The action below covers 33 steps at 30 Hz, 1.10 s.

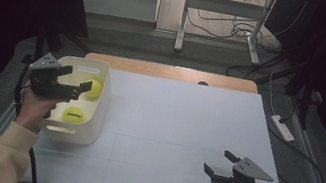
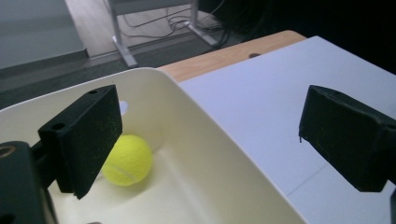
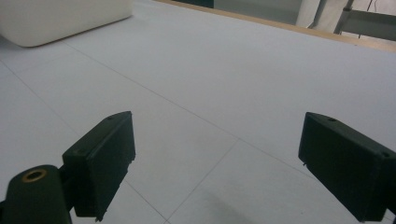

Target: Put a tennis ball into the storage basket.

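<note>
A white plastic bin (image 1: 105, 106) stands at the left of the table with two yellow tennis balls in it, one at the far side (image 1: 94, 88) and one nearer (image 1: 73, 115). My left gripper (image 1: 77, 79) hovers over the bin, open, with nothing between its jaws. In the left gripper view the far ball (image 2: 128, 160) lies on the bin floor (image 2: 210, 154) below the left jaw, and my left gripper (image 2: 210, 135) holds nothing. My right gripper (image 1: 217, 162) rests low at the table's front right, open and empty; in its own view my right gripper (image 3: 217, 158) faces bare white surface.
A white sheet (image 1: 175, 124) covers the table, with a wooden strip (image 1: 174, 72) at the far edge. The bin's corner (image 3: 60, 18) shows far off in the right gripper view. Desk legs and cables (image 1: 223, 26) lie on the floor beyond the table.
</note>
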### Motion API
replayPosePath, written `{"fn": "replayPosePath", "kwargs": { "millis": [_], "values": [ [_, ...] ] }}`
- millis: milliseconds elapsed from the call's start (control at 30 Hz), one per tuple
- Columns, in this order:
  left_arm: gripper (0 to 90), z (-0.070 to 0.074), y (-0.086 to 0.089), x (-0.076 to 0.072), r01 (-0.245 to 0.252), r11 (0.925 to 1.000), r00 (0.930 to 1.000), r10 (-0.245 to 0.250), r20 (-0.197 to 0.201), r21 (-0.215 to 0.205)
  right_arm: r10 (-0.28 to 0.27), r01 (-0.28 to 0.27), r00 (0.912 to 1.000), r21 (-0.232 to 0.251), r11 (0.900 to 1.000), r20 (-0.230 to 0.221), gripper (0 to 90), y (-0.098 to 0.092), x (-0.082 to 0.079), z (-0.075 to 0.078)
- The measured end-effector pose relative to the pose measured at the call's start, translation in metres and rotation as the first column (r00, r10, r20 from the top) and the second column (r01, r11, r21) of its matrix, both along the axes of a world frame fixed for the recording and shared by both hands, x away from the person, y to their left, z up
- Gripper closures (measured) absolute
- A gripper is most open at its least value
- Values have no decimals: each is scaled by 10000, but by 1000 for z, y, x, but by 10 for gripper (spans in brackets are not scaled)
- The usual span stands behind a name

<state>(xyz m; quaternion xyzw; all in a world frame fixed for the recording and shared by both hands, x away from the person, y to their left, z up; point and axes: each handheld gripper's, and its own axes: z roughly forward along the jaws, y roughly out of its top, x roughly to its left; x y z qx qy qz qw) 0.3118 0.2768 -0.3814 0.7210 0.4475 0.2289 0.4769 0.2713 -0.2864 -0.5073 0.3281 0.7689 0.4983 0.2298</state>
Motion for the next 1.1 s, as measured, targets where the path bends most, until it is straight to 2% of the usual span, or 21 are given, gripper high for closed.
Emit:
{"fn": "replayPosePath", "kwargs": {
  "millis": [100,367,467,933,1033,1100],
  "values": [
    [67,-1,-5,-6,298,9993,9995,-295,98,-238,0,0,10000,-3,10000,-20,107,0,0,0],
    [72,0,-17,-19,723,9970,9966,-711,416,-283,5,-4,10000,-13,10000,58,107,0,0,0],
    [76,-5,-27,-25,1144,9933,9926,-1135,433,-173,-8,8,10000,-2,10000,-25,107,1,-1,0],
    [82,-22,-44,-41,2019,9789,9785,-2003,495,-305,-10,10,10000,-67,10000,25,107,1,-1,0],
    [86,-25,-51,-46,2255,9735,9730,-2232,589,-375,-4,4,10000,-14,10000,8,107,1,-1,0],
    [88,-27,-56,-49,2411,9701,9693,-2393,570,-279,3,-3,10000,-4,10000,2,107,1,-1,0]
  ]
}}
